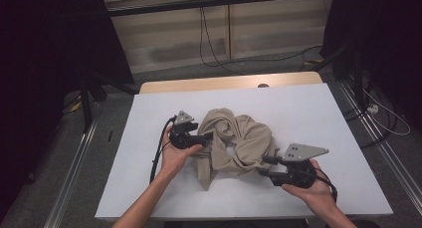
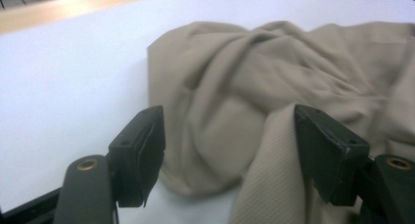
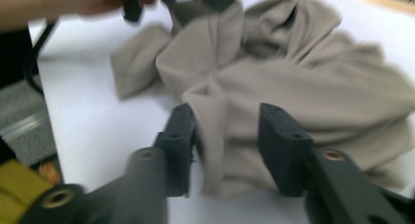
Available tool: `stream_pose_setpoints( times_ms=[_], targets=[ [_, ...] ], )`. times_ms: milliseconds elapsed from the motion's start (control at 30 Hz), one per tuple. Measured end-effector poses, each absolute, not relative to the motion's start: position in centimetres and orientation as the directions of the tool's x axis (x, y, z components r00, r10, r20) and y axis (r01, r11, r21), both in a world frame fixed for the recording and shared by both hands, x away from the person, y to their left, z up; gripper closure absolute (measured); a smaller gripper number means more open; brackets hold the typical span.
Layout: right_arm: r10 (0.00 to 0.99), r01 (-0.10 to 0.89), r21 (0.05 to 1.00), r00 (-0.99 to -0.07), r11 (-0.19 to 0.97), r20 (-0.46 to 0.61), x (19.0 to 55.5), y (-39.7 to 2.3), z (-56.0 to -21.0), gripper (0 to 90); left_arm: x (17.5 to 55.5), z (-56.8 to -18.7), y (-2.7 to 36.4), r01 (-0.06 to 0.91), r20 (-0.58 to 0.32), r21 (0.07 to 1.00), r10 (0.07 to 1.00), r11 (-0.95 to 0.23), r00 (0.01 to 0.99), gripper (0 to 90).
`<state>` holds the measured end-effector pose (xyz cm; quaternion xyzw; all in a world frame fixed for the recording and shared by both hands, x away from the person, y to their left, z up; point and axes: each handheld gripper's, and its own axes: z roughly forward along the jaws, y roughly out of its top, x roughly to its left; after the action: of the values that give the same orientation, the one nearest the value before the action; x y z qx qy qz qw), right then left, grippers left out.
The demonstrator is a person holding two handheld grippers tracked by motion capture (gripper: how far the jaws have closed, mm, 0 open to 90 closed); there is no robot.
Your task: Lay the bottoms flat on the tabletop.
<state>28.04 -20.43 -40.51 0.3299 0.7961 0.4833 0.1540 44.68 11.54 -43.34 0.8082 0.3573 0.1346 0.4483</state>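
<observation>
On the white surface (image 1: 318, 108), centre: one crumpled beige cloth (image 1: 239, 143), heaped in loose folds. Left tool (image 1: 208, 137), at the cloth's left edge, jaws spread with a fold between them, unpinched. Right tool (image 1: 263, 166), near right corner, likewise spread astride a fold, probably letting go; no containers present.

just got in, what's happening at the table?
A person is working a crumpled beige cloth on a white table with hand-held tongs, one pair in each hand. The left tongs are at the cloth's left edge, the right tongs at its lower right corner. Both pairs stand open with folds of cloth between the jaws; neither pinches it. The cloth lies bunched in the middle of the table, not spread or folded.
</observation>
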Motion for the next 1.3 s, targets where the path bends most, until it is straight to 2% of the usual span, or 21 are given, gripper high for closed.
stream_pose_setpoints(
  times_ms=[133, 167, 200, 267, 300, 467, 567, 600, 633, 667, 700, 733, 967, 1300],
  targets=[
    [0.718, 0.366, 0.88, -0.695, 0.302, 0.043, 30.1, -20.7, -39.7, 45.5, 46.2, -44.8, 10.6, 0.508, -0.121, 0.78, 0.709, -0.365, 0.695, 32.7],
    [0.732, 0.374, 0.879, -0.679, 0.294, 0.044, 30.9, -20.8, -39.8, 44.2, 46.3, -45.1, 10.4, 0.525, -0.145, 0.772, 0.703, -0.36, 0.696, 37.1],
    [0.751, 0.38, 0.875, -0.66, 0.302, 0.028, 31.8, -20.9, -40.1, 42.4, 46.3, -45.4, 10.2, 0.538, -0.164, 0.761, 0.694, -0.364, 0.701, 47.8],
    [0.786, 0.403, 0.863, -0.618, 0.305, 0.011, 33.7, -21.0, -40.8, 39.3, 45.8, -45.4, 10.0, 0.548, -0.155, 0.739, 0.694, -0.391, 0.704, 80.9],
    [0.802, 0.416, 0.858, -0.597, 0.301, 0.008, 34.6, -21.1, -41.2, 38.8, 45.6, -45.3, 10.0, 0.545, -0.161, 0.739, 0.682, -0.397, 0.714, 86.1],
    [0.856, 0.491, 0.832, -0.516, 0.258, 0.039, 37.7, -21.0, -42.8, 36.1, 43.5, -43.2, 10.8, 0.506, -0.174, 0.762, 0.625, -0.404, 0.761, 87.7],
    [0.866, 0.509, 0.821, -0.499, 0.26, 0.035, 38.3, -20.5, -43.5, 40.6, 41.4, -42.9, 11.8, 0.473, -0.179, 0.775, 0.572, -0.419, 0.8, 87.8],
    [0.869, 0.518, 0.814, -0.494, 0.262, 0.035, 38.4, -20.3, -43.7, 46.6, 40.8, -43.2, 12.2, 0.471, -0.183, 0.777, 0.566, -0.418, 0.804, 87.8],
    [0.86, 0.523, 0.81, -0.507, 0.264, 0.047, 38.5, -20.1, -43.9, 61.7, 40.3, -43.6, 12.4, 0.478, -0.189, 0.768, 0.562, -0.426, 0.805, 87.8],
    [0.849, 0.527, 0.809, -0.524, 0.261, 0.067, 38.4, -20.0, -44.0, 72.4, 39.8, -43.9, 12.5, 0.483, -0.194, 0.759, 0.557, -0.436, 0.808, 87.8],
    [0.852, 0.52, 0.817, -0.518, 0.248, 0.071, 38.2, -19.8, -44.0, 80.5, 39.3, -44.0, 12.5, 0.482, -0.194, 0.755, 0.549, -0.446, 0.813, 87.8],
    [0.842, 0.508, 0.825, -0.534, 0.245, 0.078, 38.0, -19.6, -43.8, 84.4, 38.9, -44.1, 12.5, 0.478, -0.195, 0.751, 0.538, -0.455, 0.82, 87.8],
    [0.737, 0.433, 0.842, -0.673, 0.321, 0.066, 34.6, -17.6, -42.8, 85.9, 35.8, -44.4, 12.1, 0.473, -0.229, 0.728, 0.475, -0.496, 0.85, 87.9],
    [0.625, 0.407, 0.817, -0.777, 0.409, 0.075, 29.2, -15.8, -43.6, 85.9, 31.4, -44.0, 12.3, 0.45, -0.254, 0.719, 0.401, -0.531, 0.88, 87.8]
  ],
)
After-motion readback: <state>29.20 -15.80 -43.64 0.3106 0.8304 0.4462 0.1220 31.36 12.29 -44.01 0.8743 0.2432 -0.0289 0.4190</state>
